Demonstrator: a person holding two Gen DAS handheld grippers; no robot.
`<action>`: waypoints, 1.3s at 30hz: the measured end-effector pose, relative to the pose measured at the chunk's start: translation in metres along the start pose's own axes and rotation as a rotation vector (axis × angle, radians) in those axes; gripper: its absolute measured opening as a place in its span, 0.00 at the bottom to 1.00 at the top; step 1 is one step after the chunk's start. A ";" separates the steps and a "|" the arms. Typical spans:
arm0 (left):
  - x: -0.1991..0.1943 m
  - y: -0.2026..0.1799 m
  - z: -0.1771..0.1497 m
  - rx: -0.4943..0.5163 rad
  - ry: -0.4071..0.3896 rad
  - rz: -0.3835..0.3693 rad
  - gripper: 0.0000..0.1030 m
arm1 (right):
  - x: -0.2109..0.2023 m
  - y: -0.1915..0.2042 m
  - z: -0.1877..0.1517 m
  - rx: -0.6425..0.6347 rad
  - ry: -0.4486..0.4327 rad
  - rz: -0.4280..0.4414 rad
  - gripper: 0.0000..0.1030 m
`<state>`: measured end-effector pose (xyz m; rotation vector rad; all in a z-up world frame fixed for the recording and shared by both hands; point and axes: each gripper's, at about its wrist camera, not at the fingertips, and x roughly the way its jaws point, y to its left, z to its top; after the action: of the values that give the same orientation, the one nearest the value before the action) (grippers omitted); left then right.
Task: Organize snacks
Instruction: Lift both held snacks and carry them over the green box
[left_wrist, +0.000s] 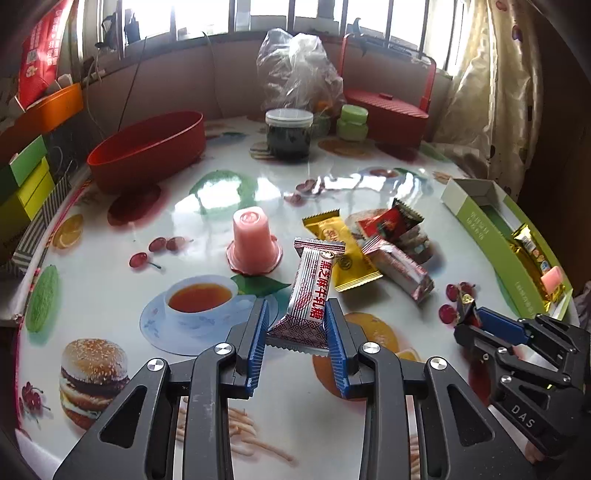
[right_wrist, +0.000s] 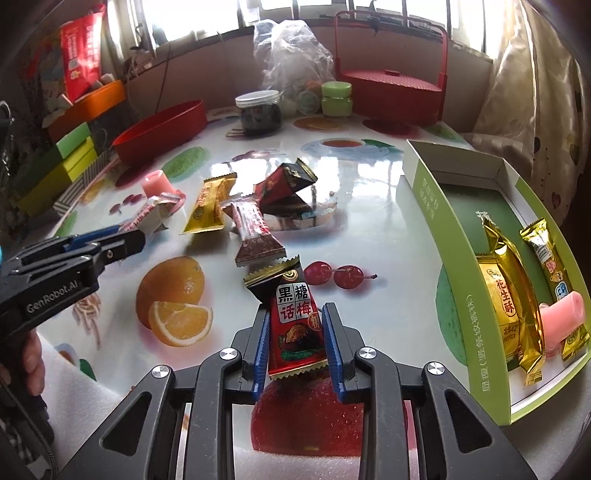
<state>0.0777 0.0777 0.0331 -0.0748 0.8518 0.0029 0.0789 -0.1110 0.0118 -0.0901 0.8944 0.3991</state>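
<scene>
My left gripper (left_wrist: 297, 314) is shut on a white-and-maroon nougat candy packet (left_wrist: 308, 291), held above the table. My right gripper (right_wrist: 295, 321) is shut on a red-and-black plum candy packet (right_wrist: 293, 325). The right gripper also shows at the right of the left wrist view (left_wrist: 469, 314), and the left gripper at the left of the right wrist view (right_wrist: 136, 230). Loose snacks lie mid-table: a yellow packet (left_wrist: 345, 251), a maroon packet (right_wrist: 253, 230), a red-black packet (right_wrist: 284, 181), a pink jelly cup (left_wrist: 253, 236). The green box (right_wrist: 447, 236) at the right holds gold packets (right_wrist: 508, 302) and a pink jelly (right_wrist: 563, 317).
A red oval tub (left_wrist: 147, 149) stands at the back left. A dark jar (left_wrist: 289, 134), a green jar (left_wrist: 352, 122), a plastic bag (left_wrist: 295, 70) and a red handled basket (left_wrist: 388, 107) stand at the back. Green boxes (left_wrist: 26, 184) are stacked beyond the left table edge.
</scene>
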 end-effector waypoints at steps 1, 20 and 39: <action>-0.002 -0.001 0.000 0.001 -0.003 -0.002 0.31 | -0.002 0.001 0.000 0.000 -0.006 0.001 0.25; -0.022 -0.031 0.011 0.047 -0.054 -0.057 0.31 | -0.037 -0.013 0.008 0.040 -0.090 0.000 0.25; -0.026 -0.093 0.034 0.137 -0.091 -0.168 0.31 | -0.075 -0.057 0.005 0.135 -0.161 -0.075 0.25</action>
<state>0.0893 -0.0121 0.0808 -0.0168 0.7509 -0.2077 0.0625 -0.1853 0.0681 0.0318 0.7546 0.2711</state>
